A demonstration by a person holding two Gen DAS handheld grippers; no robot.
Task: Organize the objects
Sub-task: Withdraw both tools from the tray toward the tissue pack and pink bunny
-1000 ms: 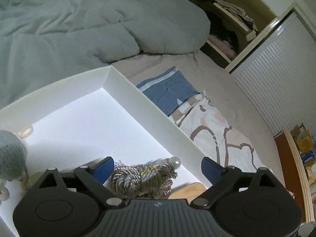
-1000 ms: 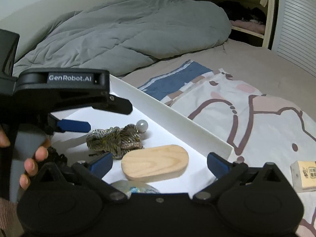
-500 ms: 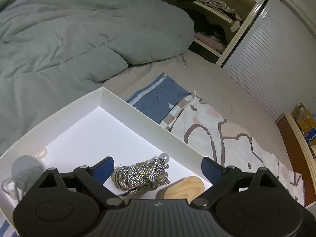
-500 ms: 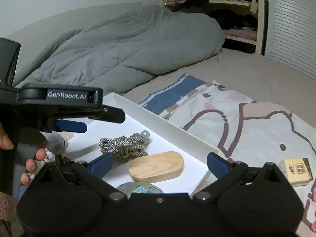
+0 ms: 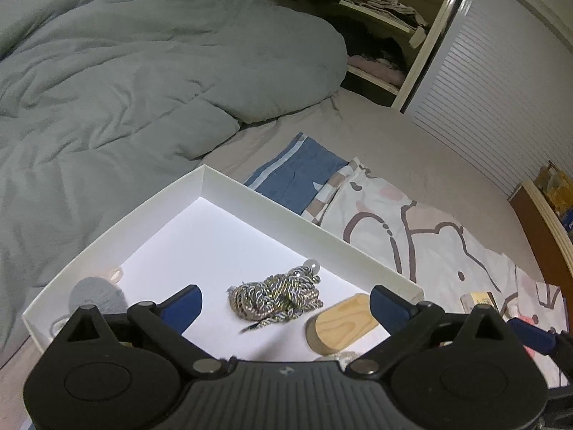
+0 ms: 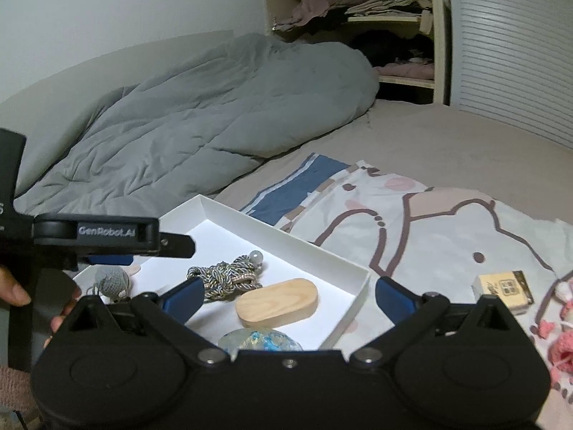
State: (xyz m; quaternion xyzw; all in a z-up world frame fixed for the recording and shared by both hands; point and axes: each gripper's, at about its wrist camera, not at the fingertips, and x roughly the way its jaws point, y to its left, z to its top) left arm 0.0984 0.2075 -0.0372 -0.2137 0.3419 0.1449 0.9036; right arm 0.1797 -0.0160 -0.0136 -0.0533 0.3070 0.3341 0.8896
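White tray [image 5: 358, 247] holds cord bundle [image 5: 275, 295], wooden block [image 5: 343, 326].

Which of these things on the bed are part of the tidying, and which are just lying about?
Part of the job:
- white tray
- braided cord bundle
- wooden oval block
- grey knitted mouse
- blue patterned pouch
- small tan box, outside the tray
- pink knitted item, outside the tray

Just lying about:
- grey duvet
- cartoon-print sheet
- shelf of clothes
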